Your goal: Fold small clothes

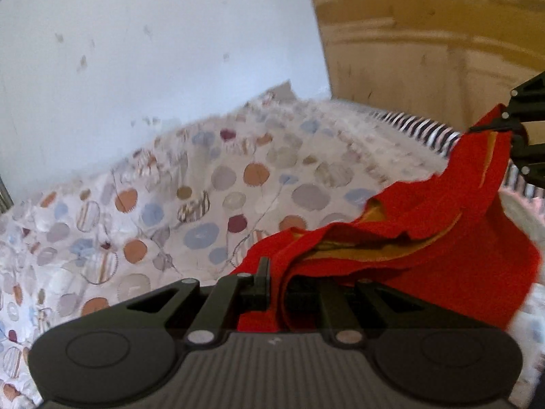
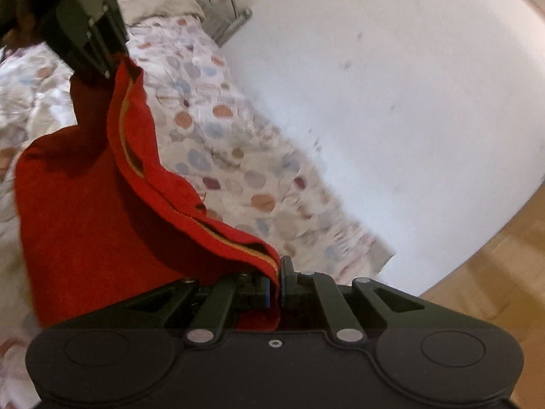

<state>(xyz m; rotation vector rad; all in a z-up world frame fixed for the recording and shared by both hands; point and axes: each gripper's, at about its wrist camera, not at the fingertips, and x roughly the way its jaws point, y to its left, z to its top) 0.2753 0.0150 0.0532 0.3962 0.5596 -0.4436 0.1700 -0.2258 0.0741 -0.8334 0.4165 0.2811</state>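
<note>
Garment (image 1: 453,238) red | stretched between 2 hand-held grippers | left (image 1: 277,281), right (image 2: 276,279) each pinching an edge

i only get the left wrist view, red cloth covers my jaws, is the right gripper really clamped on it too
Observer: Yes. The right gripper is shut on the hem of the red cloth.
Operator: what's past the bed on that side
Observer: A strip of wooden floor beside the white wall.
Operator: anything at the head of the bed
Observer: A metal bed frame behind a pillow.
</note>
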